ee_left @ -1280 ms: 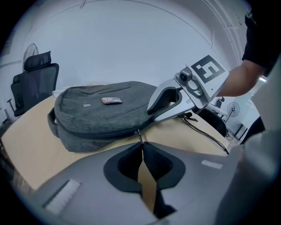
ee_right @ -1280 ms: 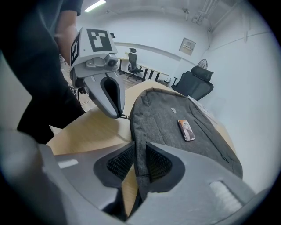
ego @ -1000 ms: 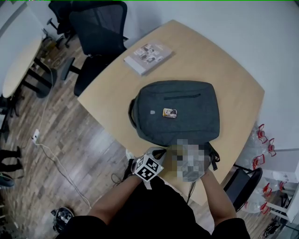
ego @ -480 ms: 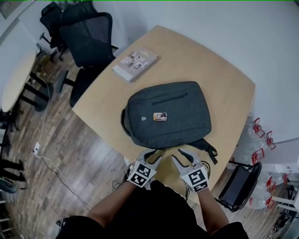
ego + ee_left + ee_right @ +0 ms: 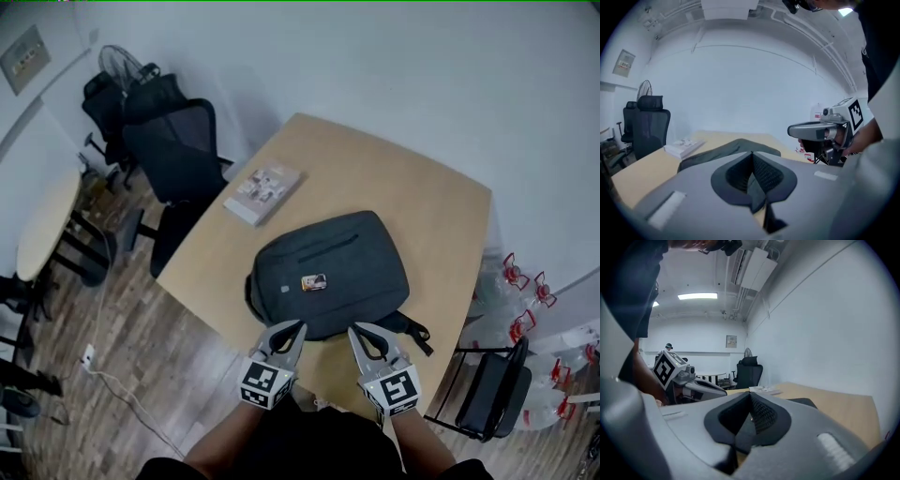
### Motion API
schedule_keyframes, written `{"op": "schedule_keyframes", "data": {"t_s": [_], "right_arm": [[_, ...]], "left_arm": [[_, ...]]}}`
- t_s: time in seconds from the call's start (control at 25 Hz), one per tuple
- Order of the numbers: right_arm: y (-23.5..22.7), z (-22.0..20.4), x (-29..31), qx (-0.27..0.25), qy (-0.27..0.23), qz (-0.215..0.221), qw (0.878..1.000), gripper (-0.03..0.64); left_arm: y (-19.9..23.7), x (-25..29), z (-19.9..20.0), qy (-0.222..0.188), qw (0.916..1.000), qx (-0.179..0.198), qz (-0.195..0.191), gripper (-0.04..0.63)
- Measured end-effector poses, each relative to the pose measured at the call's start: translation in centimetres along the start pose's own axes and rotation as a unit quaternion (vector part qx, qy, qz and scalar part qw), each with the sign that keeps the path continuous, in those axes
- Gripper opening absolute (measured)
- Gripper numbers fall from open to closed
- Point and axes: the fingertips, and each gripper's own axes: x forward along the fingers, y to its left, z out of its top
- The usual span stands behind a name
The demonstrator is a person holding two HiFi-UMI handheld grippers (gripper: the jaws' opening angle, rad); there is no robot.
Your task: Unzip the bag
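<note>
Now the left tongs (image 5: 298, 327) and right tongs (image 5: 354, 330), just clenched empty, are hovering nearside of the bag (image 5: 328, 272), which is lying lengthwise left-right.

Before me stands the table (image 5: 403, 187); the bag (image 5: 349, 262) lies flat on its near half, closer to the near edge than the far one, well apart from the right edge; a tag (image 5: 314, 281) sits on the bag's middle; its straps (image 5: 413, 331) trail from its right end toward the near right corner; the book (image 5: 262, 194) lies at the left edge, behind and to my left of the bag, apart from it; a chair (image 5: 173, 155) stands just beyond that left edge, beside the book; a second table (image 5: 45, 225) stands farther left, across the floor; another chair (image 5: 495, 394) stands off the near right corner.
</note>
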Motion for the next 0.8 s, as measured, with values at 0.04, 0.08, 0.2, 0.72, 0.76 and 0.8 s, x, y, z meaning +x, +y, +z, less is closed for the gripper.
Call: {"op": "schedule_keyframes", "data": {"t_s": [0.04,0.08,0.2,0.72,0.76,0.8], "right_arm": [[0.0,0.8,0.0,-0.005,-0.010,-0.008,1.000,0.003],[-0.1,1.5,-0.1,-0.010,-0.017,-0.016,1.000,0.003],[-0.1,3.1,0.1,-0.028,-0.028,-0.039,0.998,0.003],[1.5,6.4,0.2,-0.039,-0.044,-0.136,0.989,0.002],[1.7,6.5,0.1,-0.036,-0.044,-0.140,0.988,0.002],[1.8,6.5,0.0,-0.034,-0.044,-0.144,0.988,0.002]], "left_arm": [[0.3,-0.1,1.0,-0.011,0.9999,0.005,-0.001,0.018],[0.7,-0.2,1.9,-0.020,0.9997,0.009,-0.001,0.018],[2.1,-0.4,3.4,-0.037,0.9993,0.012,-0.004,0.018],[4.8,-3.0,5.4,-0.052,0.9966,0.034,-0.055,0.018],[4.7,-3.3,5.5,-0.053,0.9962,0.036,-0.058,0.018],[4.7,-3.6,5.5,-0.054,0.9960,0.037,-0.062,0.018]]}}
